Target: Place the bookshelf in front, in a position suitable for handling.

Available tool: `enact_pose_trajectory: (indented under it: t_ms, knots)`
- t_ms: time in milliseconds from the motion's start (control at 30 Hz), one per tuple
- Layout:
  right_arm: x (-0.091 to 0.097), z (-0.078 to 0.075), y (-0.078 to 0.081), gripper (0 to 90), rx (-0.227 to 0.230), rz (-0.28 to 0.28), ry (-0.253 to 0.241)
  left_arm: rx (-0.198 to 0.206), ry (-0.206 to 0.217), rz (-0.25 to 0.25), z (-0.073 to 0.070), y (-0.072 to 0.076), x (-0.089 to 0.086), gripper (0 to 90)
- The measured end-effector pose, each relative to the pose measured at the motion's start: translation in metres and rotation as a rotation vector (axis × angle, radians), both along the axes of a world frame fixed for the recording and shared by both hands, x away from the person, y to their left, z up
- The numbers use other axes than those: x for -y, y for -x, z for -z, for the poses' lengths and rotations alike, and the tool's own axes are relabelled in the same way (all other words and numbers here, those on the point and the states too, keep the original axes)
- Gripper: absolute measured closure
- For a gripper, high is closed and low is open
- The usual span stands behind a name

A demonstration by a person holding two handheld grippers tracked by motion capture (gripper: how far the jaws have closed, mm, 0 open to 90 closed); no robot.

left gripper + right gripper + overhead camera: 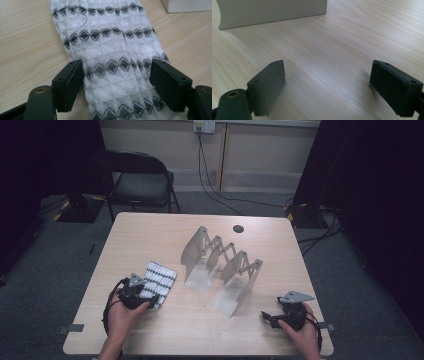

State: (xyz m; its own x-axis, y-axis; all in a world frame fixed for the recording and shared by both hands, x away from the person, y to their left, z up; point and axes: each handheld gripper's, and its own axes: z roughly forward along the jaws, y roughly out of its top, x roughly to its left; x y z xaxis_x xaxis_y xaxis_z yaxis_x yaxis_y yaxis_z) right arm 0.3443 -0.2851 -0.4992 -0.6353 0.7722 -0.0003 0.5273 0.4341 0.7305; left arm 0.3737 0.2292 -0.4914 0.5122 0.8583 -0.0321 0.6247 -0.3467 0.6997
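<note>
A white folded cloth with dark diamond bands lies flat near the table's front left. My left gripper is over its near end. In the left gripper view the cloth runs between the jaws of that gripper; the pads stand at its two edges without pinching it, so the gripper is open. My right gripper rests near the front right edge, pointing left. Its jaws are wide open over bare wood.
A grey metal accordion rack stands in the middle of the wooden table; its base shows in the left gripper view and the right gripper view. A black chair stands beyond the table's far edge.
</note>
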Motion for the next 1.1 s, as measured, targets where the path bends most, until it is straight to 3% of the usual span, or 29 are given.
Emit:
enact_pose_trajectory:
  t_ms: [33, 67, 100, 167, 333, 467, 533, 633, 800, 833, 900, 1033, 1067, 1100]
  knots:
    - [0.0, 0.0, 0.0, 12.2, 0.0, 0.0, 0.0, 0.0, 0.001, 0.007, 0.0, 0.0, 0.0, 30.1]
    - [0.0, 0.0, 0.0, 12.2, 0.0, 0.0, 0.0, -0.002, 0.001, 0.019, -0.001, 0.0, 0.0, 40.6]
    - [0.0, 0.0, 0.0, 12.2, 0.0, 0.0, 0.0, -0.005, 0.004, 0.034, -0.002, 0.0, -0.001, 40.6]
    - [0.0, 0.0, 0.0, 12.2, 0.0, 0.0, 0.0, -0.016, 0.007, 0.038, -0.004, 0.0, 0.0, 54.0]
    - [0.0, 0.0, 0.0, 12.2, -0.001, 0.0, -0.001, -0.037, 0.045, 0.026, -0.005, -0.002, 0.005, 72.1]
    - [0.0, 0.0, 0.0, 12.2, -0.001, 0.001, -0.001, -0.03, 0.031, 0.038, -0.008, -0.004, 0.009, 75.2]
    - [0.0, 0.0, 0.0, 12.2, -0.001, 0.001, -0.001, -0.03, 0.061, 0.038, -0.016, -0.007, 0.01, 75.3]
    - [0.0, 0.0, 0.0, 12.2, -0.001, 0.001, -0.001, -0.033, 0.074, 0.035, -0.024, -0.009, 0.011, 75.2]
    - [0.0, 0.0, 0.0, 12.2, -0.001, 0.0, 0.0, -0.026, 0.098, 0.041, -0.048, -0.018, 0.013, 75.2]
    - [0.0, 0.0, 0.0, 12.2, -0.001, 0.0, -0.001, -0.012, 0.112, 0.05, -0.06, -0.021, 0.016, 75.2]
    - [0.0, 0.0, 0.0, 12.2, -0.001, 0.0, -0.001, -0.001, 0.11, 0.053, -0.066, -0.023, 0.018, 75.2]
    - [0.0, 0.0, 0.0, 12.2, -0.001, 0.0, -0.001, 0.045, 0.119, 0.082, -0.095, -0.028, 0.028, 75.1]
    - [0.0, 0.0, 0.0, 12.2, -0.001, 0.001, -0.001, 0.072, 0.131, 0.085, -0.108, -0.031, 0.035, 75.1]
    - [0.0, 0.0, 0.0, 12.2, -0.001, 0.001, -0.001, 0.072, 0.131, 0.085, -0.108, -0.031, 0.035, 75.1]
